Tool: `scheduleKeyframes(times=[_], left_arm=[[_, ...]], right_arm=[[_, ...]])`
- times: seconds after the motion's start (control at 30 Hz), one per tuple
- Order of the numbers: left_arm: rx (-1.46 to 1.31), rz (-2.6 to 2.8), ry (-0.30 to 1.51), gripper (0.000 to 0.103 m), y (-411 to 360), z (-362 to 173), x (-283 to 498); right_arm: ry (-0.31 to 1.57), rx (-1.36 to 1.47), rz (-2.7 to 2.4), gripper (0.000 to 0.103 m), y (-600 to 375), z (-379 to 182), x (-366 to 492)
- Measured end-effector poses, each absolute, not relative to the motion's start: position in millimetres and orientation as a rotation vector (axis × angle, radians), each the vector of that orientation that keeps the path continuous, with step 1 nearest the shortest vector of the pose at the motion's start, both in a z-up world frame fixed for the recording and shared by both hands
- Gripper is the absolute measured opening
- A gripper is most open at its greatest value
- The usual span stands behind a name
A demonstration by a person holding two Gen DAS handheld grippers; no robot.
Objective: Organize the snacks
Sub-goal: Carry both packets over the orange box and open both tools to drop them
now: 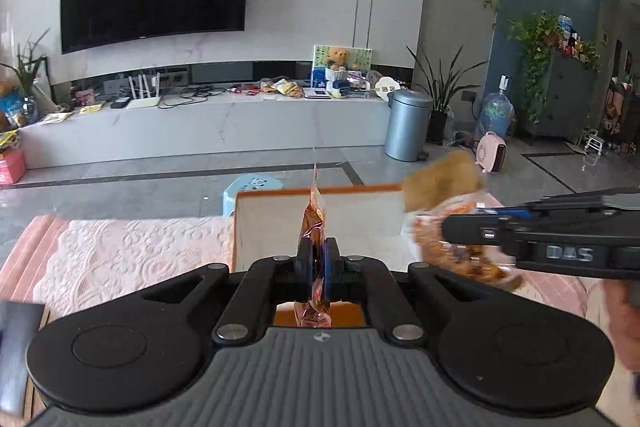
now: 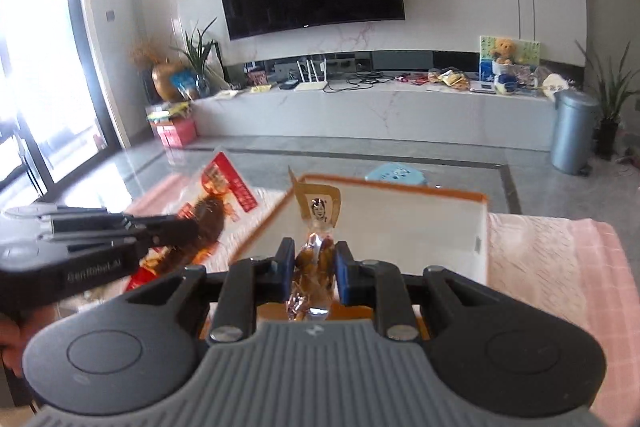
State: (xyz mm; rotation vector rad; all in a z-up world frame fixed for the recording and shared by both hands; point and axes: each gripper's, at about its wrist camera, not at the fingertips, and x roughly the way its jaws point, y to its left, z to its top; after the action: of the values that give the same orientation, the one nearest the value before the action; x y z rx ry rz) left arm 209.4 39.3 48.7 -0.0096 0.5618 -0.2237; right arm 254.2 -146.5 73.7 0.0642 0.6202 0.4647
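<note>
In the left wrist view my left gripper point(image 1: 319, 259) is shut on a thin red-orange snack packet point(image 1: 314, 223), seen edge-on and standing upright between the pads. My right gripper point(image 1: 446, 233) comes in from the right, shut on a clear packet of brown snacks with a tan top point(image 1: 440, 183). The right wrist view shows that right gripper point(image 2: 316, 261) clamped on the same clear packet point(image 2: 318, 215), whose tan label bears a printed face. At its left, the left gripper point(image 2: 188, 229) holds the red packet point(image 2: 228, 187). Both packets hang over the near side of an orange-rimmed white box point(image 1: 272, 223) point(image 2: 420, 223).
The box stands on a table with a pink cloth point(image 1: 120, 251) point(image 2: 560, 259). A light blue stool point(image 1: 256, 183) point(image 2: 394, 173) stands just beyond it. Across the tiled floor are a cluttered TV bench point(image 1: 224, 115), a grey bin point(image 1: 408, 125) and potted plants.
</note>
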Motion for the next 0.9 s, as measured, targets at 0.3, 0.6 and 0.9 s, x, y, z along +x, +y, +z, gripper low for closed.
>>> scheduleKeyframes(times=[0.3,0.6,0.9], left_arm=[[-0.056,-0.215,0.716,0.005,46,14,290],[-0.033,-0.208,0.796,0.0,52,-26,334],[-0.021,-0.189,0.818,0.0,44,-41,352]], right_arm=[[0.728,0.089,0.457,0.018,-110,36,358],[0.925,0.14,0.449,0.018,-89,-39,421],[1.052,0.16,0.428,0.018,-80,-82,444]])
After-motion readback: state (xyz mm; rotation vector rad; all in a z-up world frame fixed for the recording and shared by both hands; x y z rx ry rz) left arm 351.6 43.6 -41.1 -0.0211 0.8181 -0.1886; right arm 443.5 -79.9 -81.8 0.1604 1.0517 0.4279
